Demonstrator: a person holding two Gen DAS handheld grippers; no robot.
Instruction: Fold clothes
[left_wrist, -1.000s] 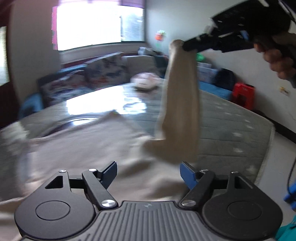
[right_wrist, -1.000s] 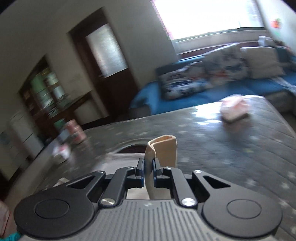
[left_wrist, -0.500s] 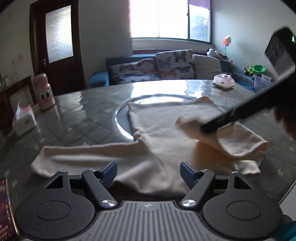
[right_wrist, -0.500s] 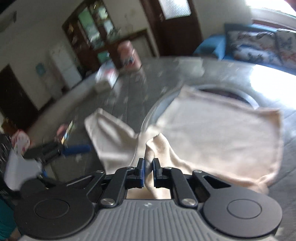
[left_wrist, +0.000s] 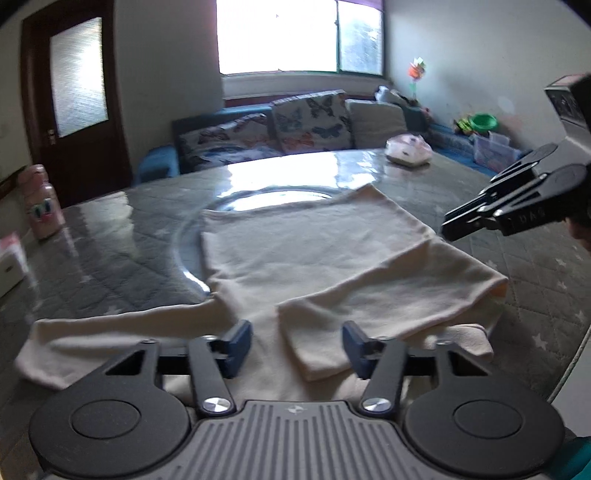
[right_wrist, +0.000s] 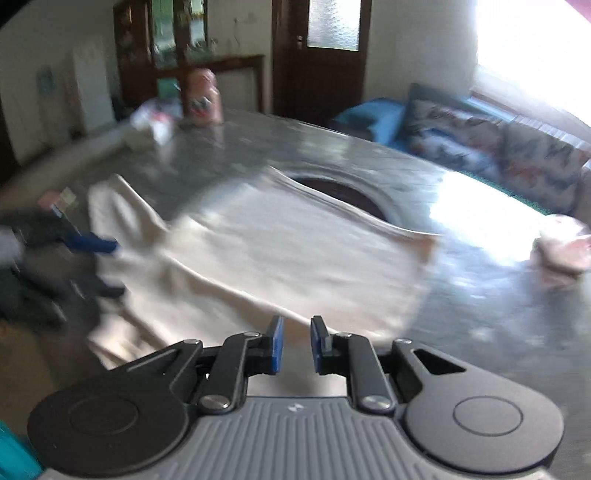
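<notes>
1. The bench (left_wrist: 110, 240) is big and round, with a grey quilted cover that has small stars under a shiny clear sheet. Its near right edge curves down in the left wrist view. There is much open surface to the left and to the right of the cloth.
2. The sweater (left_wrist: 295, 258) is cream colored and lies flat in the middle of the bench (right_wrist: 480, 295). One sleeve (left_wrist: 103, 332) stretches to the left. The other sleeve (left_wrist: 388, 302) is folded across the body, and its cuff ends just in front of the left claw. In the right wrist view the sweater (right_wrist: 277, 258) is blurred.
3. The left claw (left_wrist: 296, 347) is wide open and holds nothing. It hovers over the near hem of the sweater; I cannot tell if its fingers touch the cloth.
4. The right claw (right_wrist: 296, 343) has its blue pads a small gap apart, and nothing is between them. It is above the right edge of the sweater. From the left wrist view the right claw (left_wrist: 448, 229) hangs over that edge, apart from the cloth.
5. On the side of the right claw some raised letters show, but they are too small to read.
6. A pink bottle (left_wrist: 42, 206) stands near the far left edge of the bench, well apart from the sweater.
</notes>
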